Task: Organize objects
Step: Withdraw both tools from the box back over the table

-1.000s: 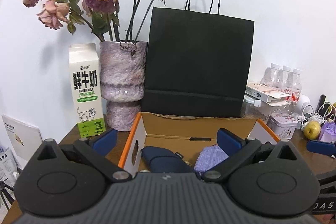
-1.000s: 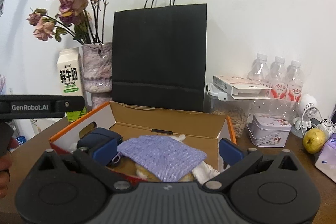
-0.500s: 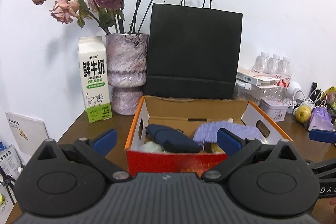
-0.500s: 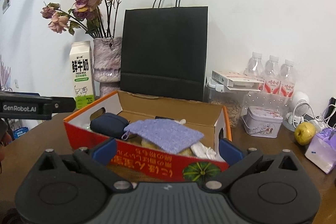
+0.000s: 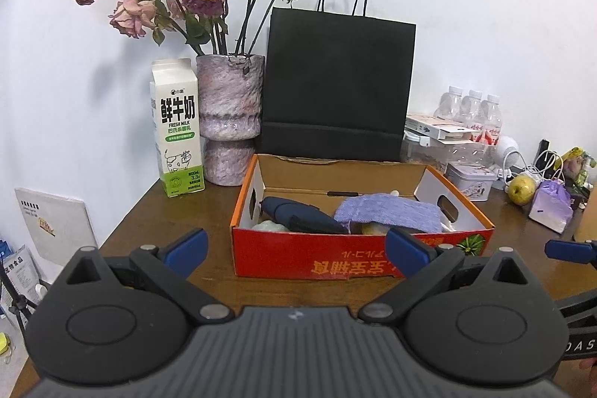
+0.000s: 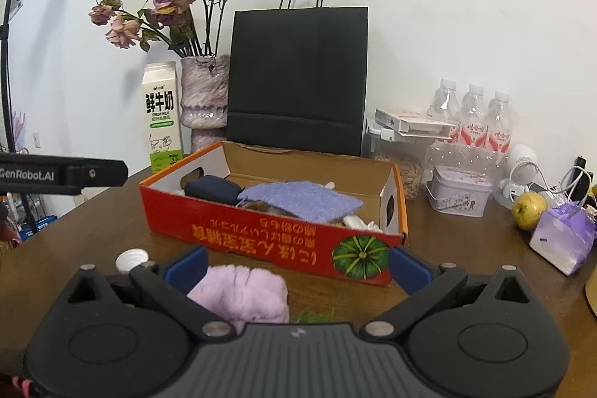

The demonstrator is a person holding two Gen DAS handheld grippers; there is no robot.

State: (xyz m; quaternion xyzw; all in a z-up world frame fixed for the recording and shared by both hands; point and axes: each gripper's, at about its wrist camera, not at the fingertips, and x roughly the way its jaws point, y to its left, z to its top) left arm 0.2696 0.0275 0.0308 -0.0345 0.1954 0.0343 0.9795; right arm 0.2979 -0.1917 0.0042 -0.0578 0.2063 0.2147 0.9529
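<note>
both the left tool (image 5: 294, 250) and right tool (image 6: 296, 265) spread wide and hold nothing, facing the red cardboard box (image 6: 276, 239) on the tabletop (image 5: 209, 271); a lilac fluffy item (image 6: 242, 297) lies before the right tool.

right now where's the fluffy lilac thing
In the right wrist view, the fluffy lilac item lies on the table in front of the red box, between the open right gripper fingers, nearer the left one.
</note>
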